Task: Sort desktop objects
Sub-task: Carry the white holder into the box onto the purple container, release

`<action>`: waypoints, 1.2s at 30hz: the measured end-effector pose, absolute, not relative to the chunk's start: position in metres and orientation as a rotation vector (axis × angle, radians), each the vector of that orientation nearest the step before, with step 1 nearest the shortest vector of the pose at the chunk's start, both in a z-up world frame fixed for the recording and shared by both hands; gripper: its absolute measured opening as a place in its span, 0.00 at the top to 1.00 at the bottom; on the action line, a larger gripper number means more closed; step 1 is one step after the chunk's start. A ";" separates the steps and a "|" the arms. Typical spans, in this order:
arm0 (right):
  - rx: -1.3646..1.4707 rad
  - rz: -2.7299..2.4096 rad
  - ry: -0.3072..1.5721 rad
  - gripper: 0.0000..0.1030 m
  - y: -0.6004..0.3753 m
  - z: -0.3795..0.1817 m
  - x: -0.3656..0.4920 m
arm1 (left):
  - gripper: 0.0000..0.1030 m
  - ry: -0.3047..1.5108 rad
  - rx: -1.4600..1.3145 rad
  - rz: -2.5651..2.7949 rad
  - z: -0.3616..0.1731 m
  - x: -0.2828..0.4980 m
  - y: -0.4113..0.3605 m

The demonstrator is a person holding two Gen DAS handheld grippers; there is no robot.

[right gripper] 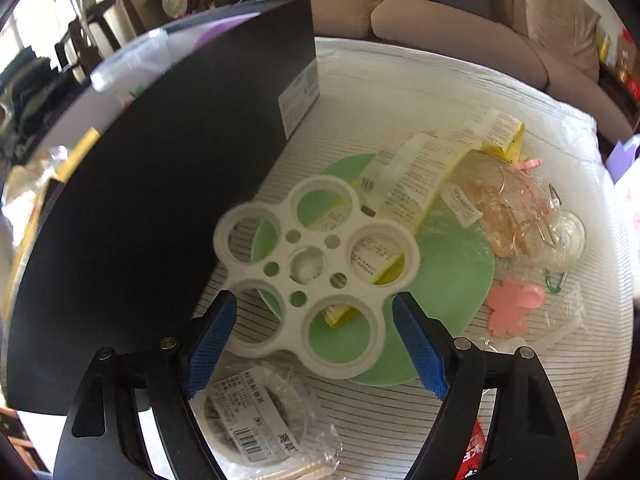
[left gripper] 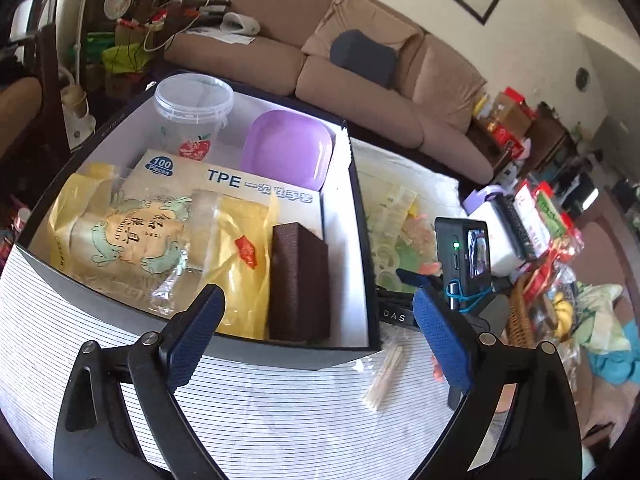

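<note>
A dark box (left gripper: pixel 362 240) with a white inside holds a clear cup (left gripper: pixel 192 112), a purple dish (left gripper: pixel 288 146), a glove carton (left gripper: pixel 256 188), a yellow bag (left gripper: pixel 160 236) and a brown block (left gripper: pixel 300 284). My left gripper (left gripper: pixel 320 336) hangs open over the box's near wall, nothing between its pads. In the right wrist view a white holder with round holes (right gripper: pixel 316 276) lies on a green disc (right gripper: pixel 452 280). My right gripper (right gripper: pixel 316 344) is open just above it, the holder's near lobe between the fingertips, untouched.
Yellow-white packets (right gripper: pixel 424 172), a bag of gold rings (right gripper: pixel 504 208), a pink flower piece (right gripper: pixel 516 310) and a wrapped tape roll (right gripper: pixel 248 412) lie on the striped cloth. The box's dark outer wall (right gripper: pixel 160 200) stands close on the left. A toothpick packet (left gripper: pixel 384 376) lies near the box corner.
</note>
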State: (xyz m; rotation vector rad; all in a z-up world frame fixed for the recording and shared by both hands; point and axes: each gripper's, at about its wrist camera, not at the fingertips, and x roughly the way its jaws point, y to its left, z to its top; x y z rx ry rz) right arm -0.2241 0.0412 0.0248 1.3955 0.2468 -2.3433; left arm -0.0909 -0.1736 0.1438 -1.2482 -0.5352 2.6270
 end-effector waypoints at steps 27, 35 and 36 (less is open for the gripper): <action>1.182 -2.420 0.283 0.47 0.037 0.149 -0.205 | 0.08 -0.729 -1.206 2.525 0.142 -0.086 -0.210; 1.016 -2.365 0.611 0.47 -0.085 0.166 -0.262 | 0.08 -0.722 -1.141 2.600 0.146 -0.096 -0.231; 1.020 -2.360 0.614 0.47 -0.095 0.161 -0.270 | 0.08 -0.708 -1.129 2.616 0.146 -0.101 -0.234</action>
